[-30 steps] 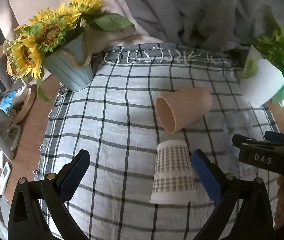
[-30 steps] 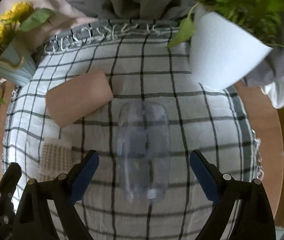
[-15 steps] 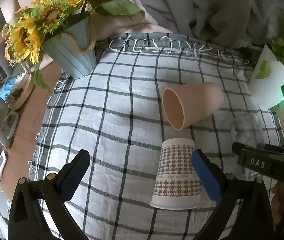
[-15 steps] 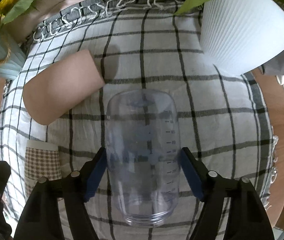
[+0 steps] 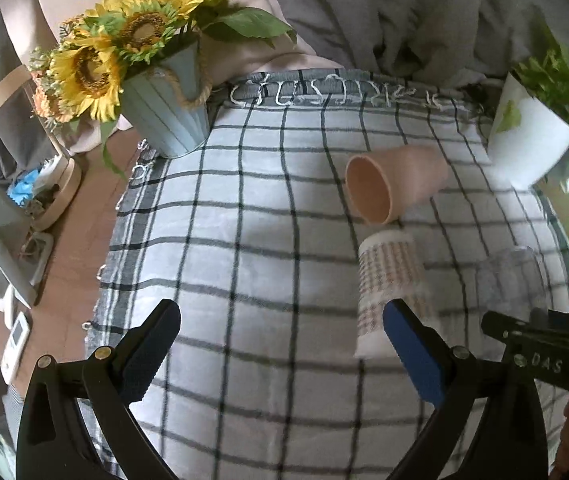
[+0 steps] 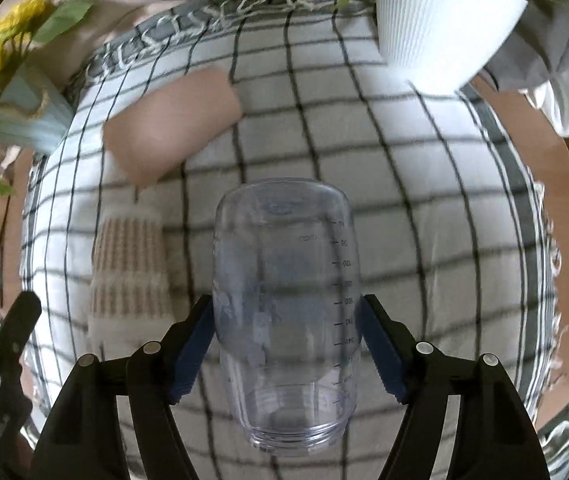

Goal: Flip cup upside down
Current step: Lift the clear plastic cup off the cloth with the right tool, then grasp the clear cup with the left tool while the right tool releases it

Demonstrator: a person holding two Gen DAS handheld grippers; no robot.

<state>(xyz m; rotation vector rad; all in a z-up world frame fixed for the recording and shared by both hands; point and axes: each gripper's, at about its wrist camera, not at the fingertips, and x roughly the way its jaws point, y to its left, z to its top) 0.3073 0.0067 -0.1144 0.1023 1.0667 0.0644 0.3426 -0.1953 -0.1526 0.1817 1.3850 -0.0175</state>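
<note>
Covering the table is a white cloth (image 5: 244, 264) with thin dark checks and a grey fringed far edge, reddish-brown wood showing at its sides. Grey and beige fabric hangs behind it. At the far left corner stands a pale blue pot of sunflowers (image 5: 164, 116); at the far right a white ribbed planter (image 6: 436, 20) with green leaves.

The clear cup (image 6: 284, 312) sits on the cloth near the right edge, mouth toward the camera in the right wrist view, rounded base pointing away, with measuring marks printed down one side (whether it is lifted or resting cannot be told). The right gripper (image 6: 286, 344) pinches it, blue pads against both sides.

Left of it stands a patterned paper cup (image 5: 392, 292), mouth down, and just beyond that a tan cup (image 5: 392, 184) lies on its side, opening toward the left. The left gripper (image 5: 280, 344) is spread wide, holding nothing, above bare cloth left of the paper cup.
</note>
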